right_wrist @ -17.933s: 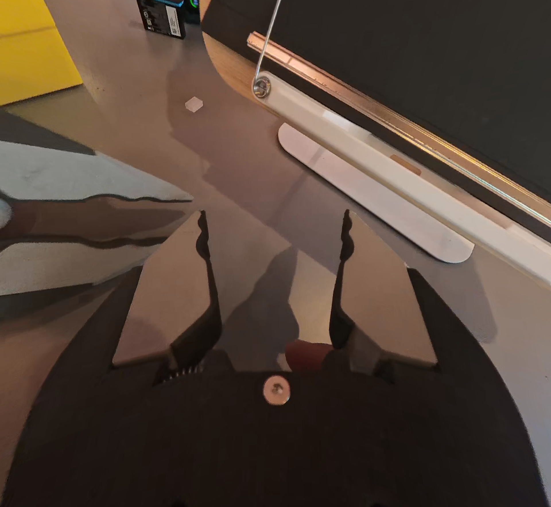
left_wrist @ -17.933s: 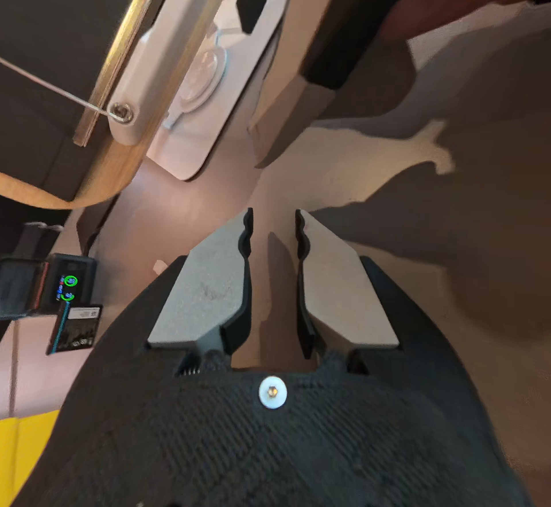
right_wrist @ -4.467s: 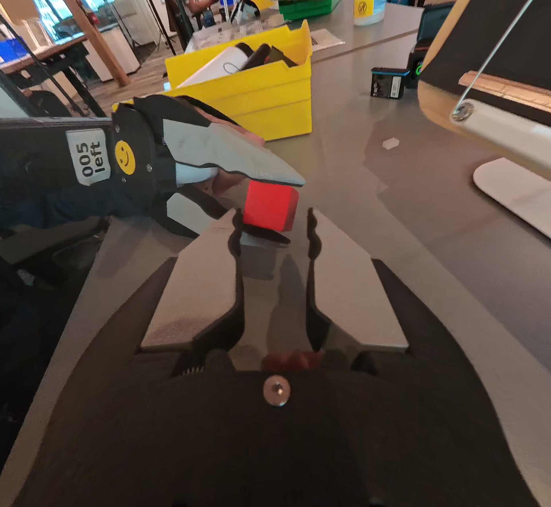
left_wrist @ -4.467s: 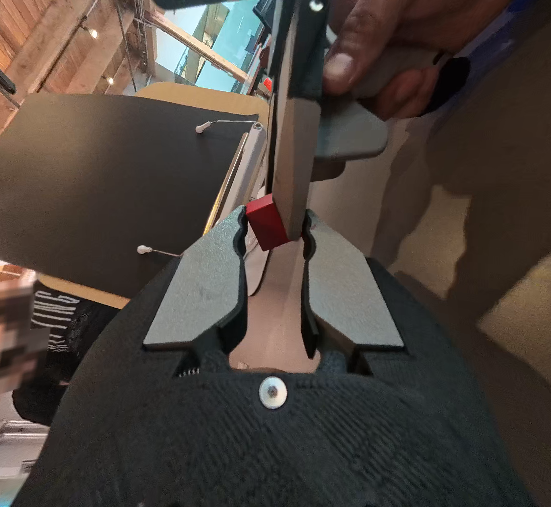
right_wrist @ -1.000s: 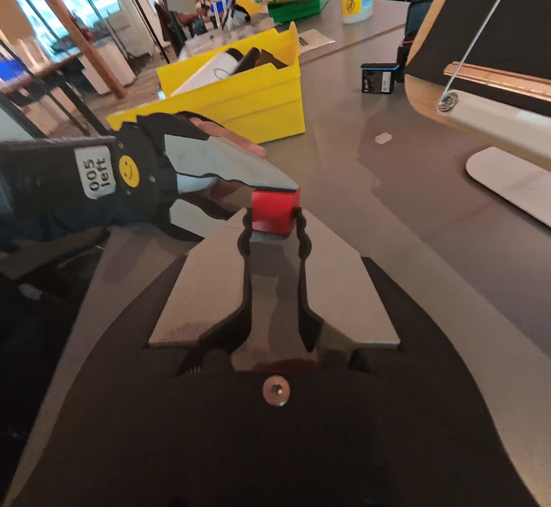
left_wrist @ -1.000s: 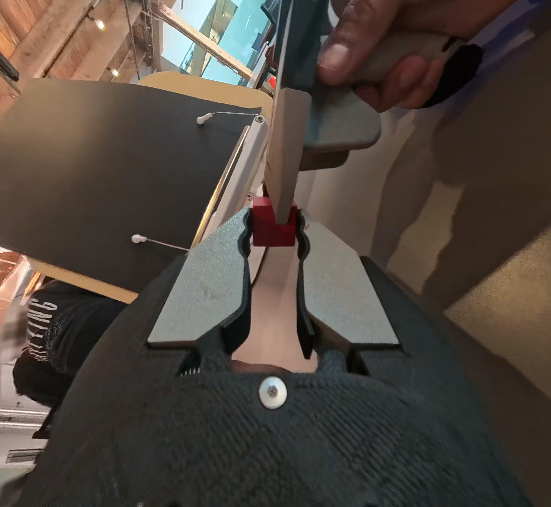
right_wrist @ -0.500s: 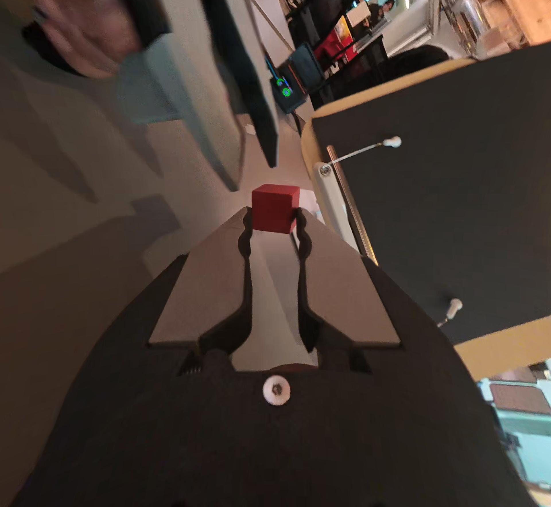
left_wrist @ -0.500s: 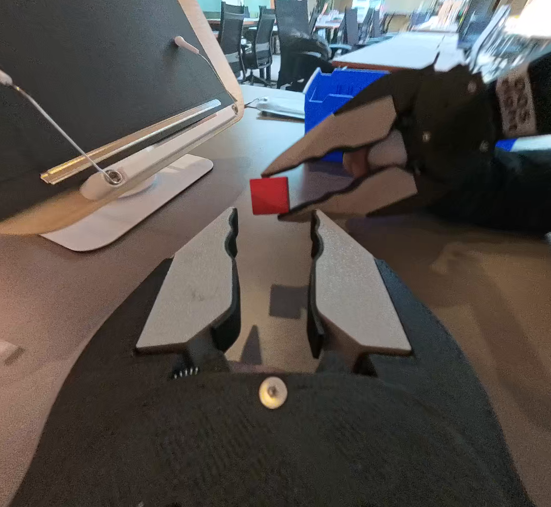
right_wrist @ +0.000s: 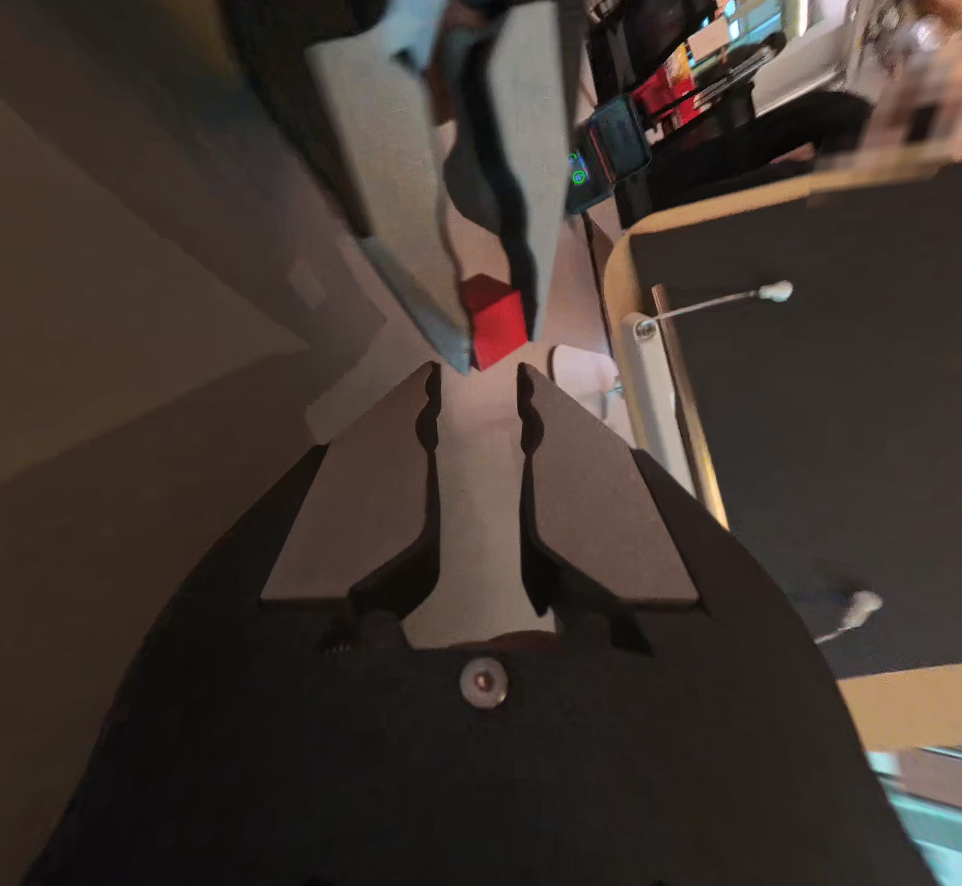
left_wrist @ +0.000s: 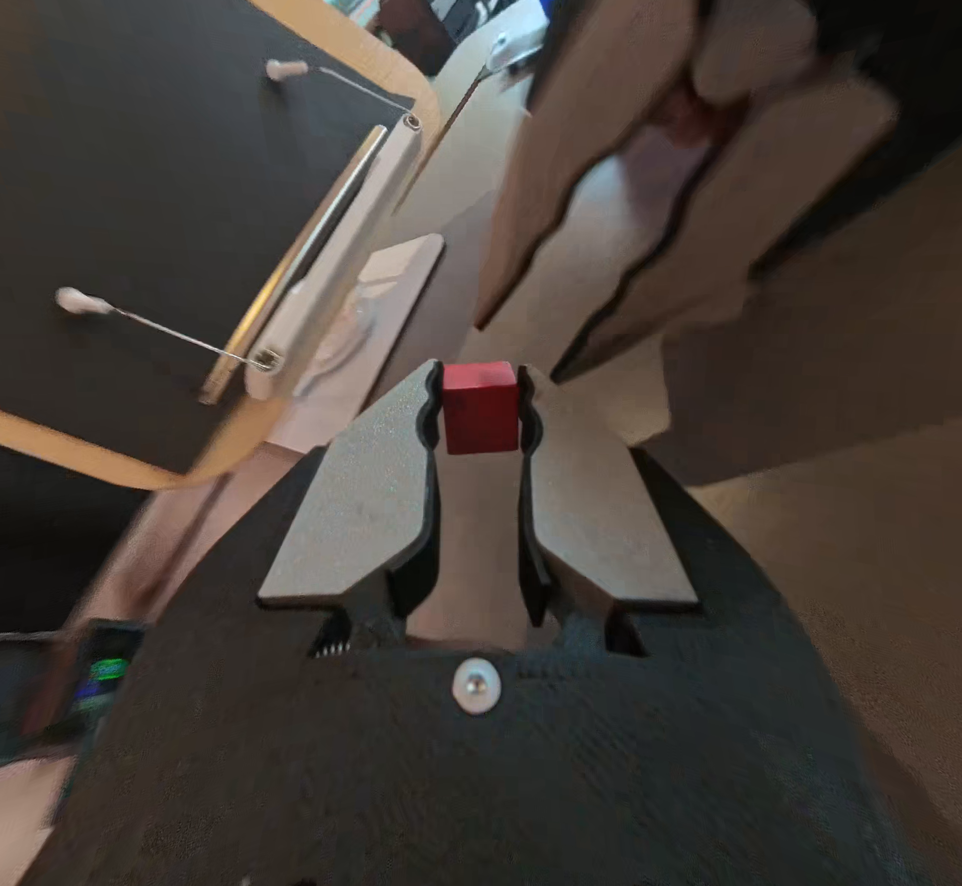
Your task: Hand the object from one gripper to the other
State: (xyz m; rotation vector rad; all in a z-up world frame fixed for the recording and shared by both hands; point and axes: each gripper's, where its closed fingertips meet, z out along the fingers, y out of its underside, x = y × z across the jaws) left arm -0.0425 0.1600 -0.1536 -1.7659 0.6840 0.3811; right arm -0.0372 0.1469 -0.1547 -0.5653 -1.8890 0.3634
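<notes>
A small red cube [left_wrist: 479, 408] sits clamped between the fingertips of my left gripper [left_wrist: 478, 384], held above the grey table [left_wrist: 843, 538]. My right gripper [left_wrist: 520, 351] shows just beyond it at the upper right, jaws apart, not touching the cube. In the right wrist view my right gripper [right_wrist: 479, 377] is open and empty. Just ahead of its tips, the left gripper [right_wrist: 497, 351] points down at it, shut on the red cube [right_wrist: 494, 324].
A black board with a tan rim [left_wrist: 156, 184] stands on a white base [left_wrist: 401, 278] at the left; it is on the right in the right wrist view [right_wrist: 781, 418]. A small black device with green lights [right_wrist: 609, 153] lies beyond. A seated person shows far off.
Half a second ago the right gripper held the cube and the left was open. Now the left gripper is shut on it; the right has let go and drawn back slightly.
</notes>
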